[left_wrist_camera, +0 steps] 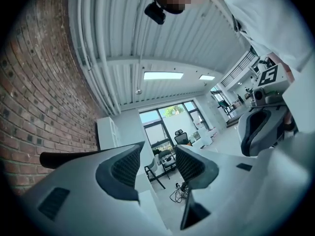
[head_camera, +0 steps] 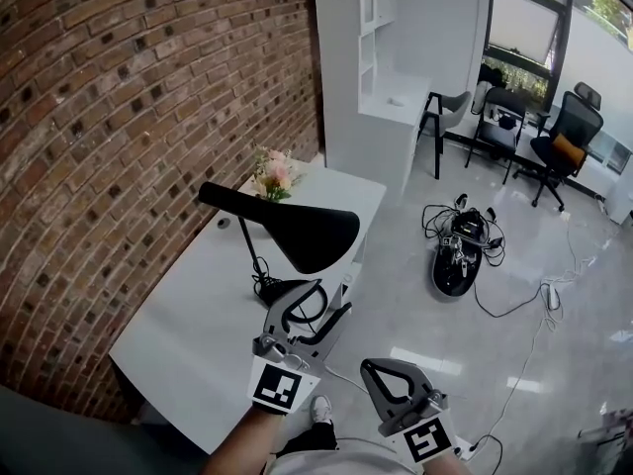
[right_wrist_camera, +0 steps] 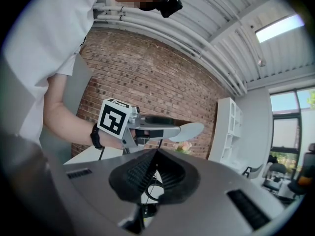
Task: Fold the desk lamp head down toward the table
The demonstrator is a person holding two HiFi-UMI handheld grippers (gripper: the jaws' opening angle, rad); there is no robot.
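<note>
Now | lamp head [head_camera: 307, 231]: black, hanging over the white table [head_camera: 188, 325] by the brick wall [head_camera: 119, 117] | left gripper [head_camera: 328, 301]: just short of it, fingers apart, empty | right gripper [head_camera: 370, 367]: fingers together, empty | handling: probably light, smooth shade, stiff hinge — grip the shade's narrow end.

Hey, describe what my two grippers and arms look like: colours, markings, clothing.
The left gripper and right gripper are grey, with tapering jaws lined by black ribbed pads. Each carries a white cube with black square markers. You wear a white short-sleeved shirt and a black wristband on the left wrist.
</note>
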